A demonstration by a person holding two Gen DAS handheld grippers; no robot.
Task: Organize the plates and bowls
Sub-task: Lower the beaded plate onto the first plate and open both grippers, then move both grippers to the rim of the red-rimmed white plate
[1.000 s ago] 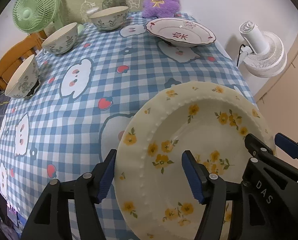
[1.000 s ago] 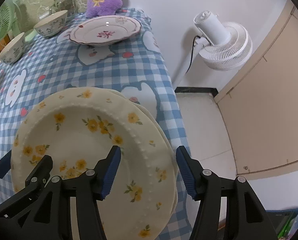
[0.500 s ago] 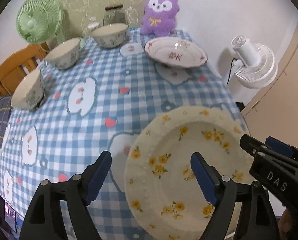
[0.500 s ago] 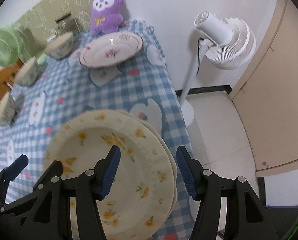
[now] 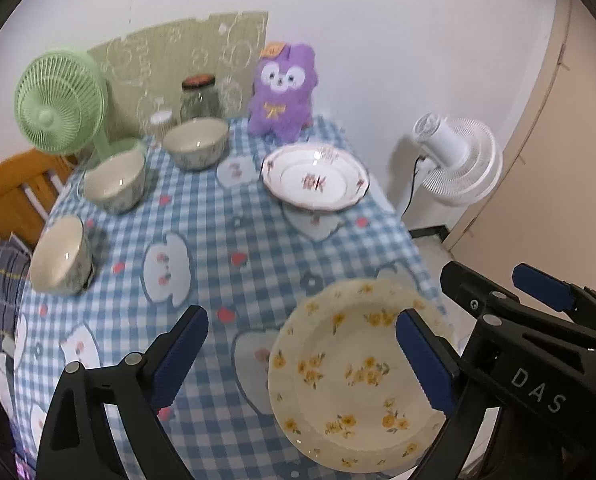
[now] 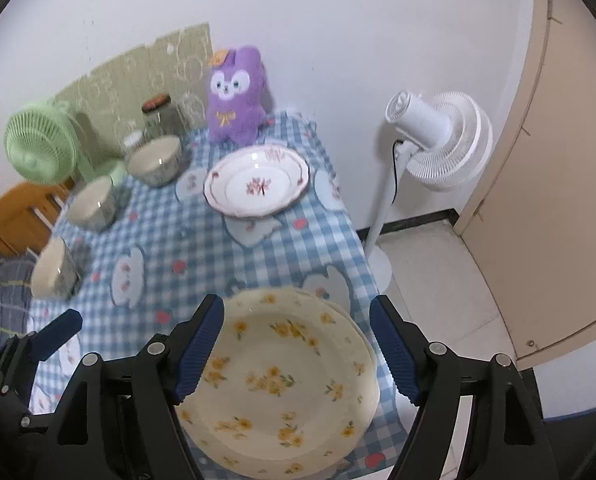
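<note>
Now, next plate: pink-flowered plate [image 6: 256,185] at 12 o'clock, far across desk [image 6: 202,248].
Nearer: right claw [image 6: 294,344].
Claws: left claw [image 5: 301,354] and right both released, above yellow stack [image 6: 282,384].

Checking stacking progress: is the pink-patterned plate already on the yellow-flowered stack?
No, the pink-patterned plate sits alone near the purple plush toy, apart from the yellow-flowered stack.

A home room: checked tablecloth [image 5: 218,240], plush toy [image 5: 284,92], fans [image 5: 58,104] and a wooden bed frame [image 5: 10,196].

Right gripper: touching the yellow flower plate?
Apart. Right wrist view: right gripper open above the yellow flower plate, which lies stacked on the table.
</note>
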